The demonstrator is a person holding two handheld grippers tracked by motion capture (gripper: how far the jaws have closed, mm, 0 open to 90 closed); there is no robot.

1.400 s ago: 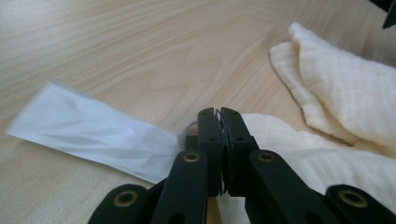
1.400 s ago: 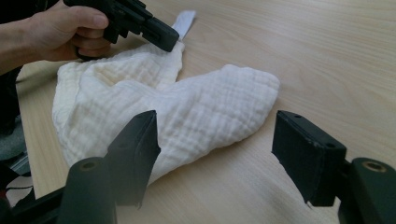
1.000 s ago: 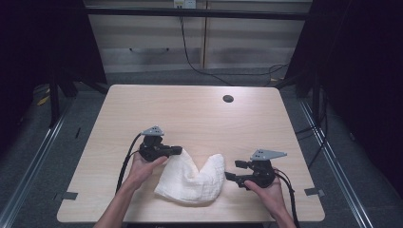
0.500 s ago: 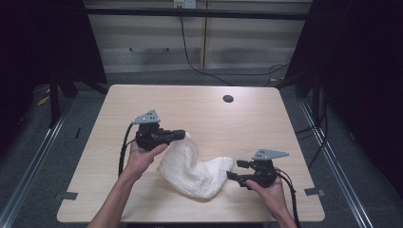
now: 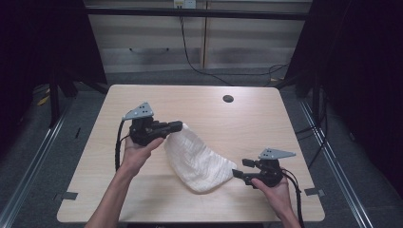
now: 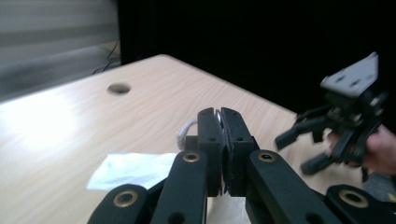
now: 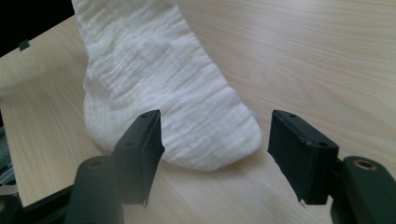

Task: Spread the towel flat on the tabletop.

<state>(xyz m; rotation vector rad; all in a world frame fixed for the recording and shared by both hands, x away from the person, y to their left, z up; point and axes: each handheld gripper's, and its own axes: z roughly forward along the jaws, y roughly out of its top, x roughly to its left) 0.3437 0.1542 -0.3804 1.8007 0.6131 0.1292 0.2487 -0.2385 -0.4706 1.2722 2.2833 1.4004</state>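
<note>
The white cloth [image 5: 199,159] lies in the middle of the desk [image 5: 266,123], a crinkled, gauzy piece that looks folded over on itself, running on a slant from your left gripper [image 5: 177,126] down toward your right gripper [image 5: 237,173]. Judge it as very light and fully limp: it has no stiffness to hold a shape, so whatever part you do not hold will sag, drag on the wood and fold wherever it likes. The crinkled weave gives the pads good bite, so slipping is a small worry; tearing is unlikely too, though a hard tug between two grippers could stretch it. Your left gripper is pressed together on the upper corner, and in the left gripper view [image 6: 219,140] you can see a thin sliver of white fabric pinched between the jaws, lifted a little off the desk. Your right gripper is spread wide, its jaws apart on either side of the rounded lower end, which rests flat on the desk [image 7: 327,56] in the right gripper view [image 7: 212,149]; it holds nothing yet. Take that end at its very edge, low against the wood, and catch all the layers at once, since a shallow bite on the top layer alone would let the fold open.
</note>
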